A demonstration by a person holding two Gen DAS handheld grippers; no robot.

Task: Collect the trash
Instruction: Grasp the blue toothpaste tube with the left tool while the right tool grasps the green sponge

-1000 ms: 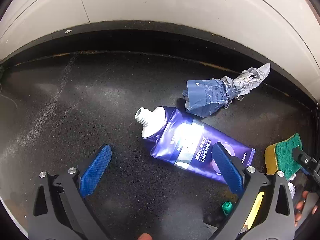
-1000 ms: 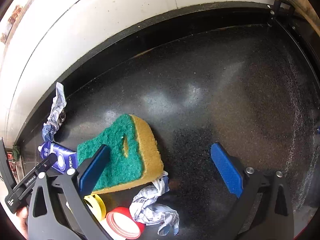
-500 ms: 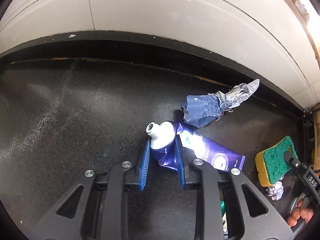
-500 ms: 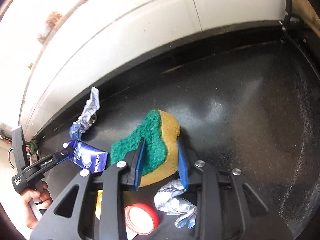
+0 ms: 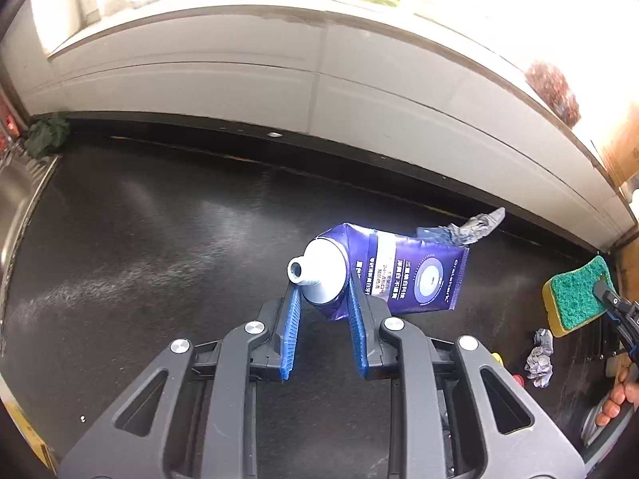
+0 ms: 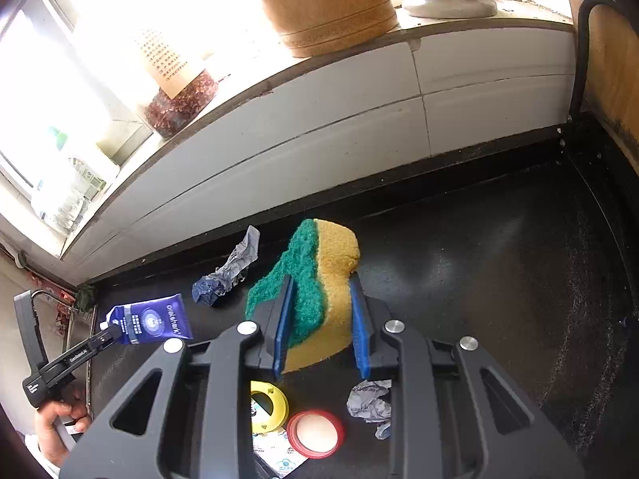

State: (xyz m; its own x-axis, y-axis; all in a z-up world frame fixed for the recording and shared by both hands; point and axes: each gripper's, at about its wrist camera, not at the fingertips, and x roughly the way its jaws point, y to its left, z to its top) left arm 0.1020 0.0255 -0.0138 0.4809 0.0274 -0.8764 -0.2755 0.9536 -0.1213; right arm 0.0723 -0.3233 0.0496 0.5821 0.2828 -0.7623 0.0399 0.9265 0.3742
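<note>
My left gripper is shut on the white neck end of a purple toothpaste tube and holds it lifted above the black counter. The tube also shows in the right wrist view. My right gripper is shut on a green and yellow sponge and holds it raised; the sponge shows at the far right of the left wrist view. A crumpled blue-grey wrapper lies near the back wall.
On the counter under my right gripper lie a crumpled grey paper, a red lid, a yellow tape ring and a printed sachet. A white tiled wall runs behind. A steel sink is at the left.
Both grippers closed, the left on the toothpaste tube and the right on the sponge. Both then rose from the counter with their objects.
</note>
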